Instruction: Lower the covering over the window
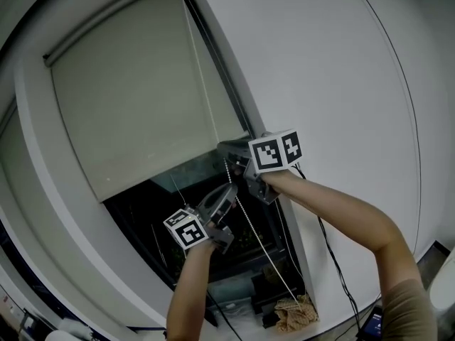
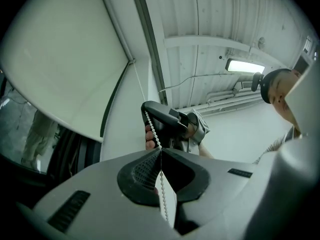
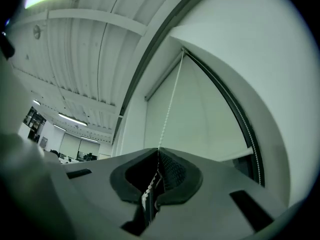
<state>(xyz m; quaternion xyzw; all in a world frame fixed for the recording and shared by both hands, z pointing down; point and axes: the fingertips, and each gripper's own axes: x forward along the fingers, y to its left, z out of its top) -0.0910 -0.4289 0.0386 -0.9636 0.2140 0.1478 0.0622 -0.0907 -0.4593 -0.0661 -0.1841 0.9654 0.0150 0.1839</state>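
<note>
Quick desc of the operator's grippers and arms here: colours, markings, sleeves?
Both left gripper and right gripper have grey moulded bodies with black ridged pads. Each carries a white cube with black square markers. Forearms are bare; a short beige sleeve shows on the right arm.

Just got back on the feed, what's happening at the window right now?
A person is working the roller blind with both grippers. The left gripper and the right gripper are each shut on the bead chain, right above left. The blind hangs partway down; dark glass below its hem is uncovered.
</note>
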